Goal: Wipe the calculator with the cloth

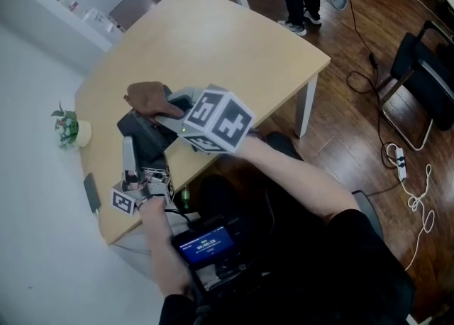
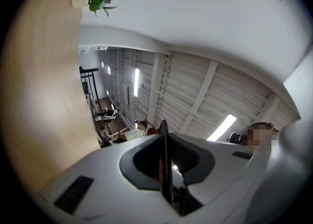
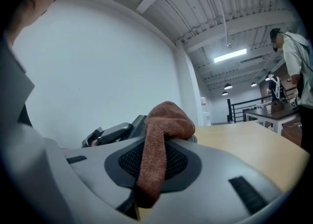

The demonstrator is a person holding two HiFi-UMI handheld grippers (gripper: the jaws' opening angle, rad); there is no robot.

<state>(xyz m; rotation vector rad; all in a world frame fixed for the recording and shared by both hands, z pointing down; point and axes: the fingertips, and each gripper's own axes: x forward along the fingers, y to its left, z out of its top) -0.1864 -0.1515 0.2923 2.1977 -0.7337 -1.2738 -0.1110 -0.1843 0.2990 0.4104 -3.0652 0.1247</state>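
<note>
The light wooden table fills most of the head view; near its left corner stands a small potted plant, well apart from the work. The dark calculator is at the table's near side, raised off the wood at one end; its long axis runs from the left gripper, close to the person, away towards the middle of the table. That gripper has a narrow bite on the near end; in its own view a thin dark slab stands edge-on between jaws set only slightly apart, pointing upward at the ceiling. The rust-brown cloth sits bunched over the calculator's far end; whether it presses on the face or hangs just above it I cannot tell. The right gripper reaches in level from the right and has the cloth clamped, a fold of it draped down between the jaws in its own view. By my reading the wipe is at its far end; the coming stroke should draw the cloth along the long axis towards the left gripper, which steadies the calculator.
</note>
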